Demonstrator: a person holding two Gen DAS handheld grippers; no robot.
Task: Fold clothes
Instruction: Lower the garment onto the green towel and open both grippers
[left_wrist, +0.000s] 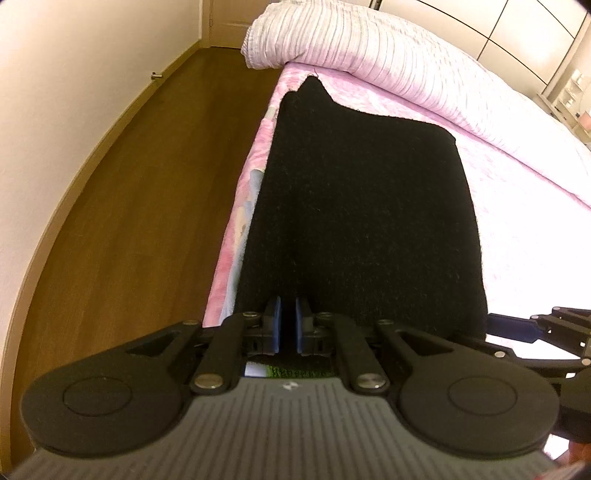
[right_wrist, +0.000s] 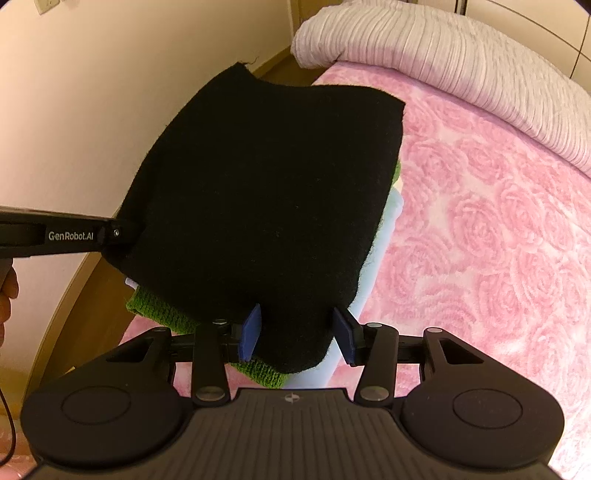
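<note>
Black knit (right_wrist: 266, 192) on stack at bed (right_wrist: 480, 221) edge, long axis running away. L tool (left_wrist: 287, 325) clamped on near hem; R tool (right_wrist: 301, 336) half-open straddling near-right corner.

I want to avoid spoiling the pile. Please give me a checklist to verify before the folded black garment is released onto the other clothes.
1. Left gripper shut on black garment: ok.
2. Right gripper pressing the garment: cannot tell; the cloth sits between its blue pads, which stand apart.
3. Garment above green knit and light blue garment: ok.
4. Garment edges lined up with the pile: not ok; green knit sticks out.
5. Pile fully on pink bedspread: cannot tell.
</note>
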